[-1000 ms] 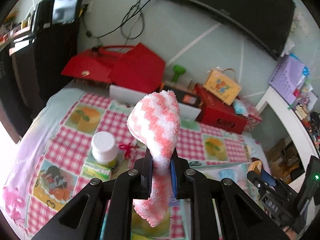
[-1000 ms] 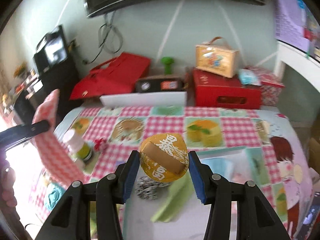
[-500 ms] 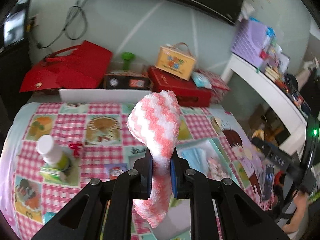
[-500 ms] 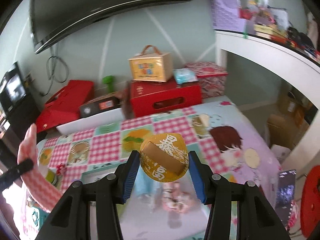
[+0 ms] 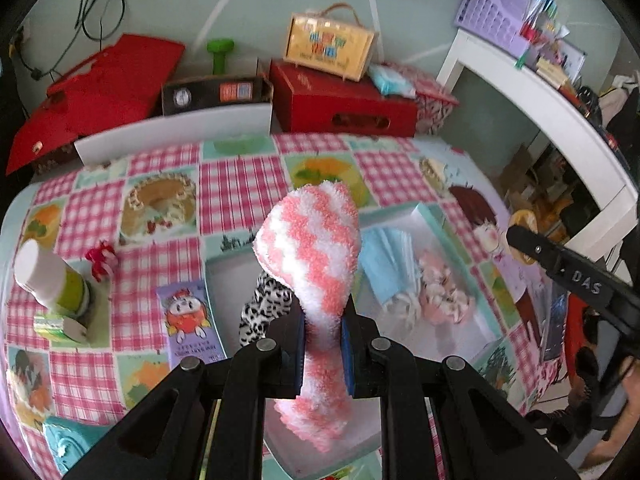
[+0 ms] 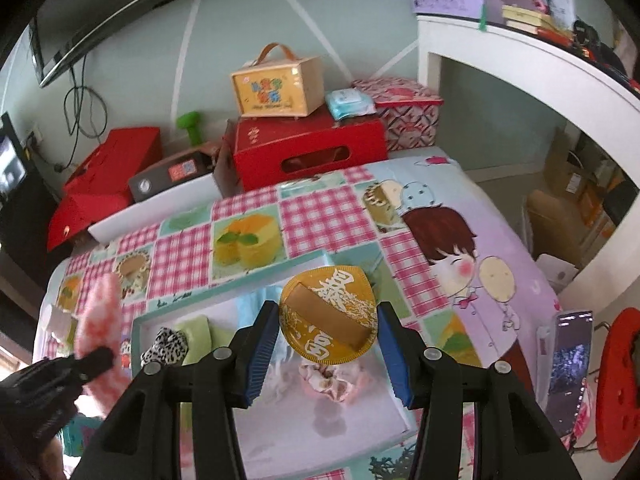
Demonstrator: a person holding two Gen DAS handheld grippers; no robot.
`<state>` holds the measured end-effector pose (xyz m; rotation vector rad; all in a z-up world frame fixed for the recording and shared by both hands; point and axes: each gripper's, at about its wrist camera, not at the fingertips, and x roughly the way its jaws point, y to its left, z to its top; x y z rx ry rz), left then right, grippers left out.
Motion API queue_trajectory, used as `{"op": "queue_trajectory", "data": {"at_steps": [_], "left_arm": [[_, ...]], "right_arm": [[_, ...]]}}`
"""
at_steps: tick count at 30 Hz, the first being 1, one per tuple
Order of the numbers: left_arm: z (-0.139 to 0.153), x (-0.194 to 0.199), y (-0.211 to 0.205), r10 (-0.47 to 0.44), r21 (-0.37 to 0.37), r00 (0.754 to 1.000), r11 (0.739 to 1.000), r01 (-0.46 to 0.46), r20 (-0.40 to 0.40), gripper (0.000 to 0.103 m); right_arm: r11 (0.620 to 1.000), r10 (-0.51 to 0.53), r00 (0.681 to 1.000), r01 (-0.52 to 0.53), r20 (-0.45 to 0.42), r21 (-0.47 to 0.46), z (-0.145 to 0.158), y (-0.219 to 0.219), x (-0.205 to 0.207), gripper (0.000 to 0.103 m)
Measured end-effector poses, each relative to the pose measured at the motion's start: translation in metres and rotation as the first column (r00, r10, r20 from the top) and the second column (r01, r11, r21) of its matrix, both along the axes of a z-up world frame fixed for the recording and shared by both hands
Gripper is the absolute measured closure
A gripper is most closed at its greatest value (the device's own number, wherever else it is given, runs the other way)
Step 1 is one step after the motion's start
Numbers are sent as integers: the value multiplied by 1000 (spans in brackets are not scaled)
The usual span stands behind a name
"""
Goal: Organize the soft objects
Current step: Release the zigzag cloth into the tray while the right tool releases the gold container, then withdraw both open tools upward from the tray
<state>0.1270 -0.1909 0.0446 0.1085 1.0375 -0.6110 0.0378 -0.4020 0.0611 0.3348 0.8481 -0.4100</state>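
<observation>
Left gripper [image 5: 323, 344]: black, blue-padded fingers [image 5: 301, 350] pinching a fluffy pink-and-white striped sock [image 5: 316, 248] at mid-length; the toe end stands above the pads, the cuff hangs below. It hovers over the tray.

Right gripper [image 6: 327, 354]: fingers [image 6: 262, 350] spread about halfway, holding a round gold pouch with white characters and a brown band [image 6: 329, 316] between the blue pads, also above the tray.

Shallow white tray with teal rim [image 6: 224, 292]: lies on the tabletop [image 5: 236, 184], which is covered by a pink-checked cloth printed with cakes and a cartoon child. Contents: a leopard-print fabric piece [image 5: 264, 304] at the left, a light green cloth [image 6: 196, 332] beside it, a folded light blue cloth [image 5: 388, 260], and a bunched pale pink floral fabric [image 5: 436, 292] towards the right.

Tabletop, left of tray: purple snack packet with cartoon figure [image 5: 188, 320], white-capped green bottle [image 5: 52, 280], small red-and-white bow [image 5: 102, 258].

Behind the tabletop: red cartons [image 5: 340, 100], yellow handled case [image 5: 330, 46], green dumbbell [image 5: 220, 52].
</observation>
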Motion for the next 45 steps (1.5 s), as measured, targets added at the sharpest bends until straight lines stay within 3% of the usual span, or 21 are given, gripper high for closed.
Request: {"op": "queue_trajectory", "data": {"at_steps": [10,18,21,27,30,35,45], "left_arm": [[-54,9,-18,-5,129,992,991,22,-129,88],[-77,6,-27,-28,173,984,983,59,-179,86],[-79,5,-29,-34,183,983,981,67,-178,83],[-73,3,-28,-31,187,987,980,60,-155,60],[-67,3,-26,-35,182,989,981,61,-142,59],[-57,4,-22,-33,171,993,984,53,-117,58],[-45,14,-2,31,145,996,989,-18,-86,53]], "right_arm": [[996,81,987,-77,-140,38,-34,19,27,50],[990,135,962,-121,-238,76,-66,30,43,50],[989,139,957,-123,-253,78,-71,31,45,50],[990,131,961,-116,-243,76,-67,30,42,48],[992,122,964,-108,-238,71,-64,28,41,39],[992,121,968,-111,-221,58,-57,29,40,38],[992,123,969,-115,-215,50,-55,30,40,23]]}}
